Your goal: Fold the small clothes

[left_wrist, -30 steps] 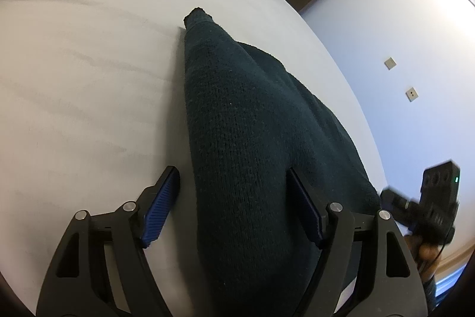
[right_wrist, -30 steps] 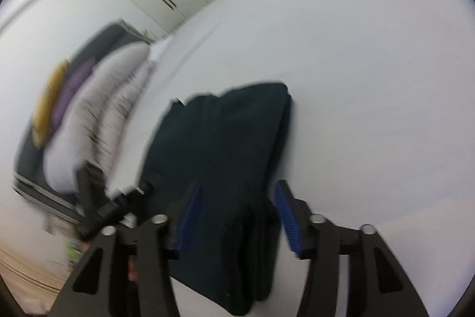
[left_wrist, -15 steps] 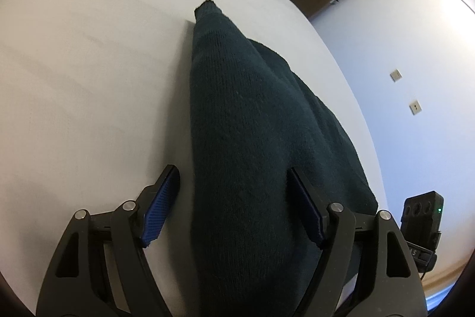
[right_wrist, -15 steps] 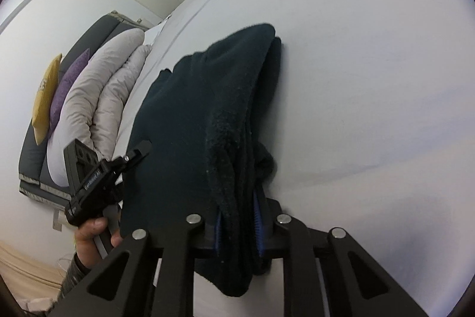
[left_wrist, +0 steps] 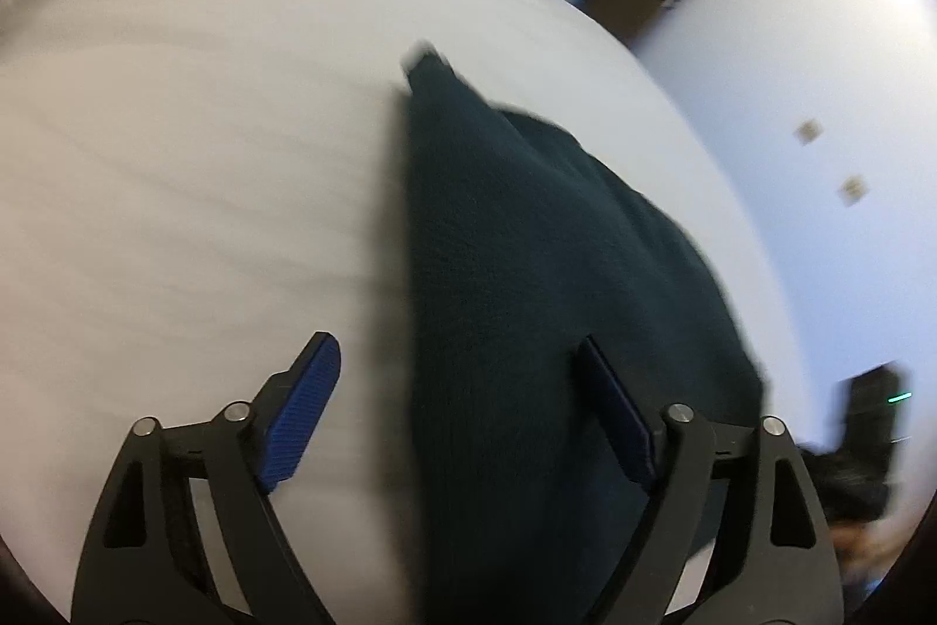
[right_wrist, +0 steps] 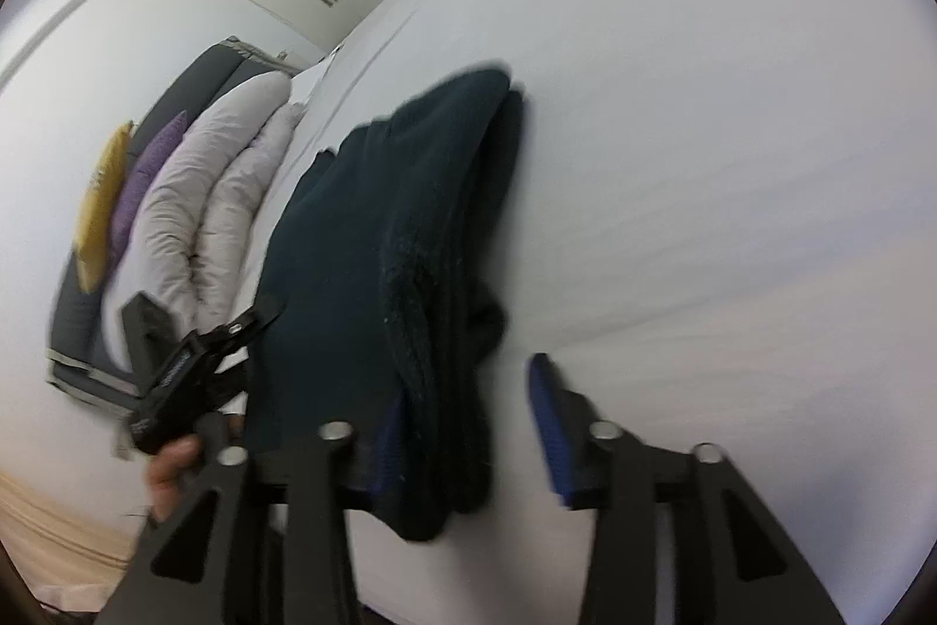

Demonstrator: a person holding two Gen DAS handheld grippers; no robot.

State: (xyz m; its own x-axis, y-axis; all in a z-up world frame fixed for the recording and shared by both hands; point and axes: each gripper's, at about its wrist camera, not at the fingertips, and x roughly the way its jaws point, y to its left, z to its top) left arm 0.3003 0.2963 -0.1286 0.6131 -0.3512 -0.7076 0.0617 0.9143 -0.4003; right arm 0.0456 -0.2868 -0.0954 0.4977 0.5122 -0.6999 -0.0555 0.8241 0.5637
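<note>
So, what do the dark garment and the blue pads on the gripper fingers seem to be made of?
The dark green garment looks like a thick knit, perhaps wool or fleece: matt, with a fuzzy, looped surface along its folded edge. The blue pads look like ribbed rubber or soft plastic, judging by the fine ridges across the face; the frames cannot settle which.

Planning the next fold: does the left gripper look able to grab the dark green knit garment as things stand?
Probably yes. The left gripper is open, the dark green knit garment lies partly between its fingers on the white bed, and nothing blocks it.
</note>
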